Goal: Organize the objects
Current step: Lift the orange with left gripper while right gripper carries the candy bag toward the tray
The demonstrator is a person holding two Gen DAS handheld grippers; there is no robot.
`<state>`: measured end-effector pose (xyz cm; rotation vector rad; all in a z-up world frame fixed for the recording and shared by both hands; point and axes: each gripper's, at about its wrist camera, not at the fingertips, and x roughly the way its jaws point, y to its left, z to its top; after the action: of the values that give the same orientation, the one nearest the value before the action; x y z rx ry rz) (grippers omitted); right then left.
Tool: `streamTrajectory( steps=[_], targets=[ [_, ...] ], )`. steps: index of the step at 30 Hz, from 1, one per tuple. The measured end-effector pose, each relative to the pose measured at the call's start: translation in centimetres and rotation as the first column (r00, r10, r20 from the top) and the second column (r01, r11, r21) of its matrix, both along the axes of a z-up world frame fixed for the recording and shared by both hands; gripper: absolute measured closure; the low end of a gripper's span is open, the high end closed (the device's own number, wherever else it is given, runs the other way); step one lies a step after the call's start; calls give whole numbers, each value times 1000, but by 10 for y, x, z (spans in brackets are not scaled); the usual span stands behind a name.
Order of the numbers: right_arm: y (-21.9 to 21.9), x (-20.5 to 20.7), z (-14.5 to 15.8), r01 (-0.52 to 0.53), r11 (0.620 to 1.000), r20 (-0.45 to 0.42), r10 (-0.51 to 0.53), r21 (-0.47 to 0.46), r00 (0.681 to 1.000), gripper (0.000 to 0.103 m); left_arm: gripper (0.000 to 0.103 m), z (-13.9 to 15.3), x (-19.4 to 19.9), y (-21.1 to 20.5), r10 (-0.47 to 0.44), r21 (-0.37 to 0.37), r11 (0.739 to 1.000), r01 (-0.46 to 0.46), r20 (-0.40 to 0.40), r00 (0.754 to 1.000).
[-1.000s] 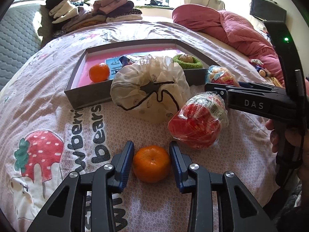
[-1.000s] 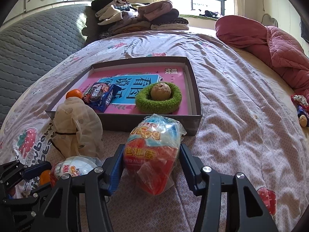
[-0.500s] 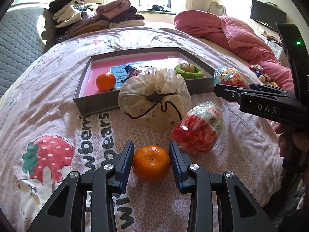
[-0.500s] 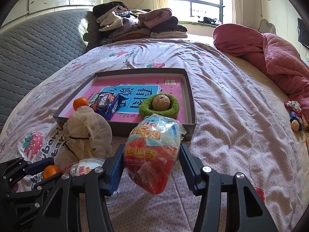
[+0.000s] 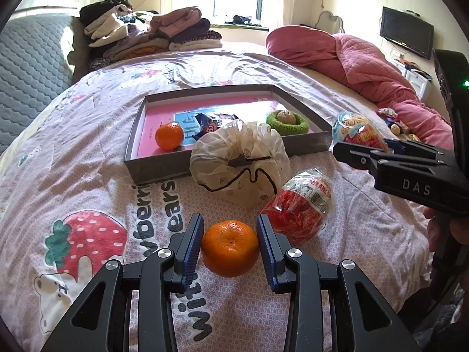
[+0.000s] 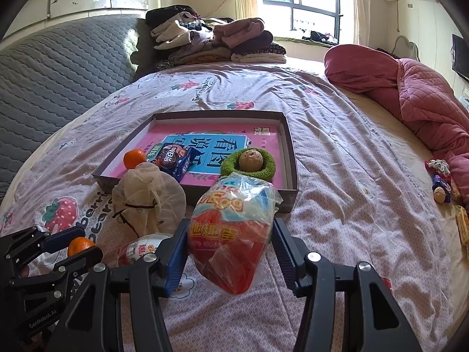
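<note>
The grey box [image 6: 288, 158] lay on the bed [image 6: 346, 176], pink-lined inside, and served as the reference point for all positions below.

Left gripper [image 5: 230, 245]: its fingers [image 5: 195, 240] were closed on a tangerine [image 5: 230, 248], pads touching both sides of the fruit, at a position in front of the box and well short of its near wall. Whether the fruit was clear of the bedcover could not be determined.

Right gripper [image 6: 230, 253]: its fingers [image 6: 177, 252] were clamped on a wrapped egg-shaped snack [image 6: 233, 228], held in front of the box's near right corner. The wrapper appeared to be raised off the bedcover.

Inside the box: a second tangerine [image 5: 169, 135] at the near left, a blue biscuit packet [image 6: 173, 160] just beside it toward the middle, and a green knitted nest [image 6: 249, 165] at the near right holding a brownish round item [image 6: 250, 159].

Outside the box: a cream drawstring pouch [image 5: 239, 167] lay against the near wall, left of centre in the right wrist view. A red egg-shaped snack [image 5: 299, 202] lay just in front of the pouch, between the two grippers.

Folded clothes [image 6: 211, 41] were stacked at the bed's far end beyond the box. A pink quilt [image 6: 410, 88] was bunched to the right of the box, well apart.
</note>
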<state>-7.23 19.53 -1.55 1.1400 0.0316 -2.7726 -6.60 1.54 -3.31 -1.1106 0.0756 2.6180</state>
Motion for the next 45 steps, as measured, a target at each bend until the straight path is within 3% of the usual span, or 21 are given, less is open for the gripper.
streamTrajectory(
  steps=[23, 45],
  targets=[
    [0, 21, 12, 1, 1000, -37, -2, -10, 999, 49, 65, 24, 0, -20, 62, 2, 998, -62, -86, 994],
    [0, 9, 30, -20, 999, -103, 17, -26, 995, 49, 65, 57, -22, -22, 93, -27, 995, -99, -177, 980]
  ],
)
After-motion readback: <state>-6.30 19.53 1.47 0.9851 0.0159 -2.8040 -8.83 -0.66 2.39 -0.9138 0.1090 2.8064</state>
